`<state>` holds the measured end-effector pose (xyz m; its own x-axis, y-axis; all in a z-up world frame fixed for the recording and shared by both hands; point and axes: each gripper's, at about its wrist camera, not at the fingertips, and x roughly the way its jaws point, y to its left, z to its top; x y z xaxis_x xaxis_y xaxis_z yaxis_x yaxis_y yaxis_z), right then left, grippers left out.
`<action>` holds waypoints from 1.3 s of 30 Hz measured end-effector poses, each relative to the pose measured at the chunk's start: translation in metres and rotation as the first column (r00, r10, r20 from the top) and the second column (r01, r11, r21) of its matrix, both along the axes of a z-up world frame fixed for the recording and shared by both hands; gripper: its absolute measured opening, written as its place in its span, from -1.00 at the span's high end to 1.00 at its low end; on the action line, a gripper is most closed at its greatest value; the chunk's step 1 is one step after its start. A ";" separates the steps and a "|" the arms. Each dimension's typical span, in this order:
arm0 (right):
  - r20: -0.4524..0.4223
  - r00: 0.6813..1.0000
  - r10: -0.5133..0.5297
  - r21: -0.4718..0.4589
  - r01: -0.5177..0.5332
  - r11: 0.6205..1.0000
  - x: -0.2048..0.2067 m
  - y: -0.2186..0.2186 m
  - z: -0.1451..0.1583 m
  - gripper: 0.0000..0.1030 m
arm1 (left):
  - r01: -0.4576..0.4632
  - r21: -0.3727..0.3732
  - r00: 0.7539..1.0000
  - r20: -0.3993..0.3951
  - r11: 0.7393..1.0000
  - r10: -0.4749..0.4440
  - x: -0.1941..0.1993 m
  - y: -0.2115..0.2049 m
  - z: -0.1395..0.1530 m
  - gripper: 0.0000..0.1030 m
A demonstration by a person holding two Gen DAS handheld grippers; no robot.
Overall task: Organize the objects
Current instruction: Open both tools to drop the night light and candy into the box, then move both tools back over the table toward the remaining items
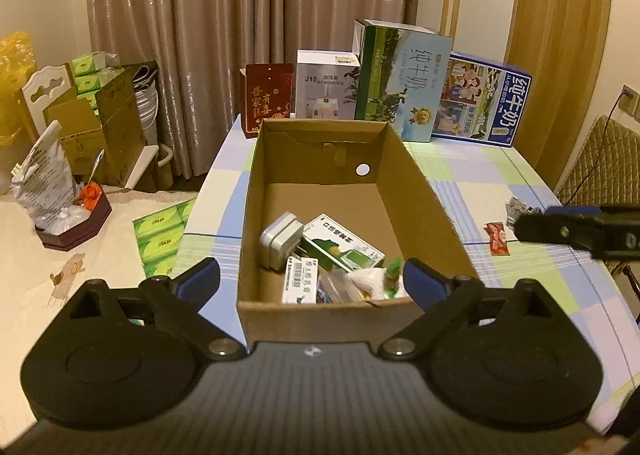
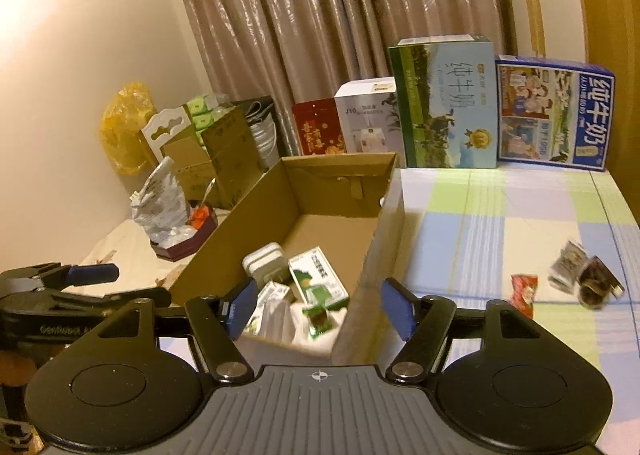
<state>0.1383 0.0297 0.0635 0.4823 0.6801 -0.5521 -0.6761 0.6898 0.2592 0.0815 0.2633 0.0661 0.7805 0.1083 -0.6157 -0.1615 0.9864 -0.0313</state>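
Left wrist view: close over near end of cardboard box (image 1: 320, 191), facing curtains. Right wrist view: similarly close, at box's near right corner (image 2: 320, 211), angled leftward. Both 2 views share box, milk cartons (image 1: 404, 83) (image 2: 448, 103).

You have one cardboard box (image 1: 416, 191), four cartons along the table's (image 1: 500, 183) far edge, and one red sachet (image 1: 497, 239)
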 end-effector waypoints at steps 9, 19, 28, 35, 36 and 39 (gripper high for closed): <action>0.030 0.998 -0.048 -0.005 0.049 0.999 -0.032 -0.053 0.007 -0.79 | -0.021 0.004 0.999 0.029 1.000 0.021 -0.025 -0.030 0.015 -0.98; 0.008 0.978 -0.208 -0.002 0.208 0.978 -0.057 -0.135 0.000 -0.97 | 0.027 -0.028 0.997 0.067 0.999 -0.025 -0.042 -0.080 0.022 -0.98; -0.017 0.936 -0.352 -0.008 0.352 0.936 -0.058 -0.206 -0.011 -0.97 | 0.140 -0.027 0.987 0.081 0.990 -0.138 -0.035 -0.143 0.020 -0.98; -0.017 0.904 -0.428 0.010 0.428 0.904 -0.042 -0.242 -0.013 -0.97 | 0.222 -0.031 0.974 0.050 0.975 -0.220 -0.004 -0.186 0.003 -0.98; -0.017 0.900 -0.436 0.008 0.436 0.900 -0.038 -0.245 -0.014 -0.97 | 0.232 -0.033 0.972 0.048 0.972 -0.230 0.001 -0.191 0.000 -0.98; -0.018 0.883 -0.469 0.014 0.469 0.883 -0.026 -0.257 -0.019 -0.97 | 0.255 -0.035 0.967 0.041 0.966 -0.253 0.018 -0.205 -0.011 -0.98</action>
<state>0.1126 -0.2271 0.0449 0.7397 0.3858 -0.5513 -0.2710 0.9207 0.2807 0.0998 0.0580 0.0546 0.8007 -0.1202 -0.5869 0.0961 0.9927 -0.0722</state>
